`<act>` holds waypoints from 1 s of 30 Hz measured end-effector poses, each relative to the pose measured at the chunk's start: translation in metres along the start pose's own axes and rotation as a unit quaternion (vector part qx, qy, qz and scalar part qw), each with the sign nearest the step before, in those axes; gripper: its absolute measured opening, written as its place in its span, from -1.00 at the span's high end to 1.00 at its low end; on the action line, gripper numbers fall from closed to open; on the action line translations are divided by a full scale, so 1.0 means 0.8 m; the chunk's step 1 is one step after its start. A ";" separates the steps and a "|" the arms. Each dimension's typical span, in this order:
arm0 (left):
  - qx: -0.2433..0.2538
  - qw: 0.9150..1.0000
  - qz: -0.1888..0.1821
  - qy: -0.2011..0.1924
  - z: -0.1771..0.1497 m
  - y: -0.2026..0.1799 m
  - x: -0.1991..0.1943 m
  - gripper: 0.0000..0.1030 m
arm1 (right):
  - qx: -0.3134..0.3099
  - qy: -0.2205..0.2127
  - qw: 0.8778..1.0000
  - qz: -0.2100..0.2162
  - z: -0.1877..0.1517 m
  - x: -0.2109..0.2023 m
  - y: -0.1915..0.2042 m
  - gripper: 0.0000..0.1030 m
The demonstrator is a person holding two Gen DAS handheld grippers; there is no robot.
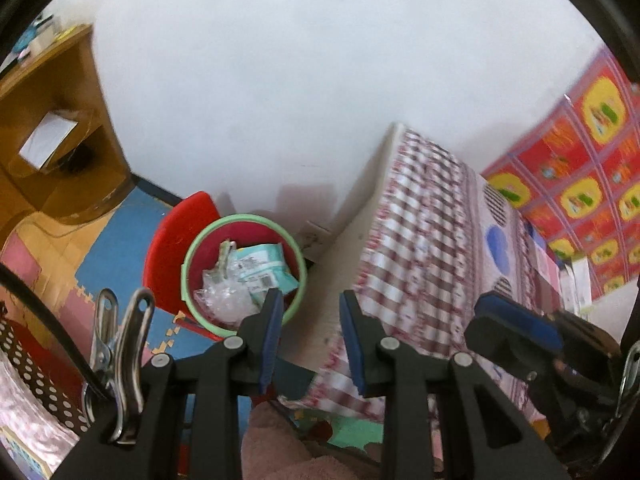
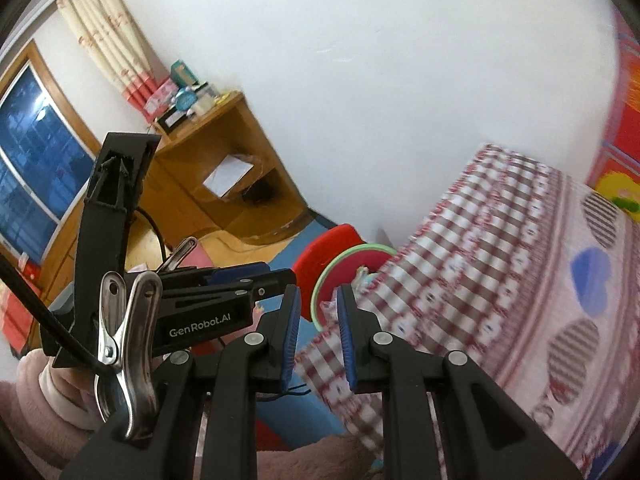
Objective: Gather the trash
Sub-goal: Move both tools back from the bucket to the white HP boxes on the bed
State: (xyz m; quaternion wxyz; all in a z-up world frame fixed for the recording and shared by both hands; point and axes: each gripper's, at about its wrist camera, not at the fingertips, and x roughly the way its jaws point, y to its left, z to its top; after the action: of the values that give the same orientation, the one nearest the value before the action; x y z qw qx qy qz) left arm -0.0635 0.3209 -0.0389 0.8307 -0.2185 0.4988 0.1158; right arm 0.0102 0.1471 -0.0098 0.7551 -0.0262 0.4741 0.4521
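A red trash bin with a pale green rim (image 1: 188, 264) stands on the floor by the bed corner; its rim also shows in the right wrist view (image 2: 320, 280). It holds crumpled clear plastic (image 1: 224, 300) and a light blue printed packet (image 1: 262, 266). My left gripper (image 1: 310, 308) is open and empty, held above and just right of the bin; it also shows in the right wrist view (image 2: 276, 278). My right gripper (image 2: 318, 300) is open and empty over the bed's edge; its blue-padded finger shows in the left wrist view (image 1: 516, 316).
A bed with a red-and-white checked sheet (image 1: 420, 240) fills the right side. A red stool (image 1: 176, 232) stands behind the bin. A wooden desk with shelves (image 2: 224, 168) stands at the left against the white wall. Colourful foam mats (image 1: 116, 248) cover the floor.
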 end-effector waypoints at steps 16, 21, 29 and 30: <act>0.084 0.995 -0.047 0.009 -0.051 -0.154 -0.016 0.43 | 0.087 -0.069 0.990 -0.086 -0.083 -0.151 -0.091 0.61; 0.117 0.991 -0.060 0.010 -0.067 -0.213 -0.015 0.43 | 0.112 -0.088 0.984 -0.110 -0.109 -0.194 -0.116 0.61; 0.176 0.980 -0.089 0.022 -0.080 -0.297 -0.012 0.43 | 0.170 -0.108 0.969 -0.144 -0.141 -0.238 -0.162 0.60; 0.185 0.978 -0.092 0.024 -0.080 -0.305 -0.010 0.43 | 0.177 -0.112 0.966 -0.150 -0.144 -0.243 -0.168 0.60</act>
State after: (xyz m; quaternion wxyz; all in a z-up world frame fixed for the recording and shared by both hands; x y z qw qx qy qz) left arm -0.0172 0.0760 0.0028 0.8516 -0.1089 0.5092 -0.0611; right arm -0.0017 -0.1143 0.0185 0.8551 0.0878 0.4499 0.2423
